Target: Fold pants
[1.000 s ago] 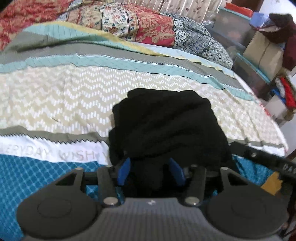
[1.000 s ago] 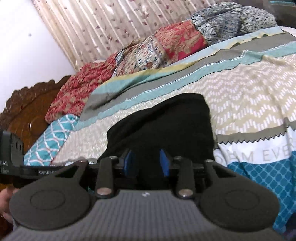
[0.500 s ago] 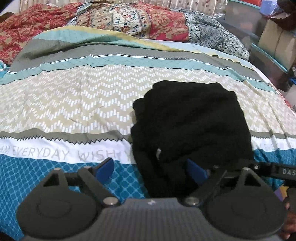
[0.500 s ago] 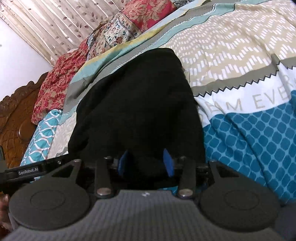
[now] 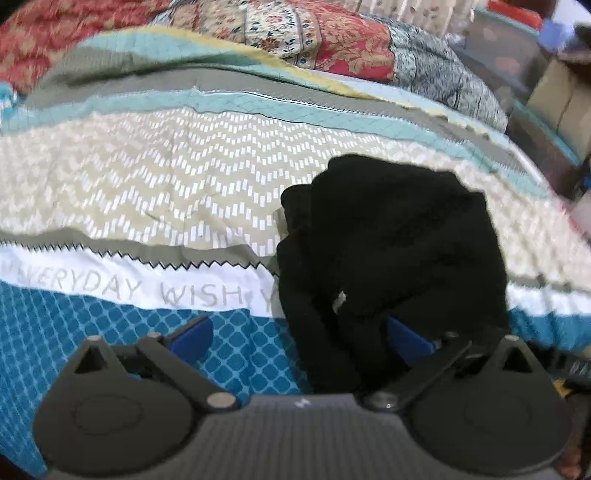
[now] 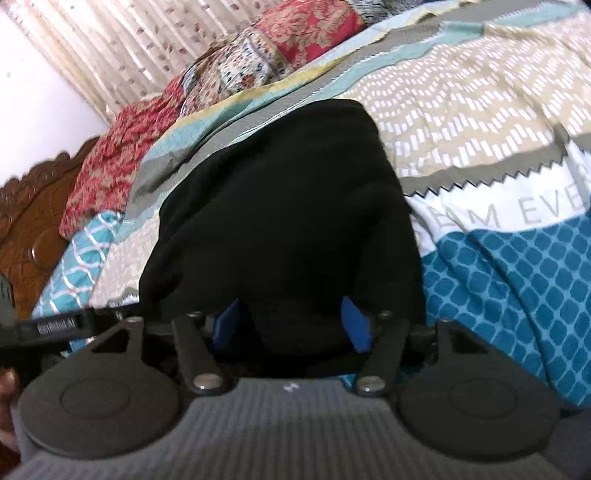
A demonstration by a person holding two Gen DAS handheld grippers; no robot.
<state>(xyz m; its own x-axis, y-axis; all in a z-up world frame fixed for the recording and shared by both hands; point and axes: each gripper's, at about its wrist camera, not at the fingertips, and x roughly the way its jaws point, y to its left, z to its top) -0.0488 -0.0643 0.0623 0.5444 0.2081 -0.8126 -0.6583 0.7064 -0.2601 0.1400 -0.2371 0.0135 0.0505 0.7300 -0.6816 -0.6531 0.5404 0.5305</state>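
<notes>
Pants (image 5: 399, 240), black and soft-looking, lie folded into a thick, roughly rectangular bundle on the patterned bedspread (image 5: 166, 184), across its beige chevron band and the white lettered band nearer the cameras. Folds and layered edges show along the bundle's left side in the left wrist view, where a small pale tag pokes out of the dark cloth; the fabric is otherwise too dark to read any seams.

The left gripper (image 5: 299, 336) stands wide apart: one blue fingertip (image 5: 192, 334) sits over the blue lattice band well clear of the pants, the other at the bundle's near edge, whether touching cannot be told. The right gripper (image 6: 291, 325) is partly spread, its blue pads (image 6: 354, 326) flanking the near end of the pants (image 6: 280, 206); black cloth fills the gap, but whether the pads press it cannot be told.

Only the left wrist view shows stacked storage boxes (image 5: 554, 96) beyond the bedspread's far right edge. Only the right wrist view shows the carved wooden headboard (image 6: 26, 225), the pleated curtain (image 6: 122, 48) and a teal lattice pillow (image 6: 81, 266) beyond the pants. Both views show the floral quilt (image 5: 295, 33) heaped behind the bedspread.
</notes>
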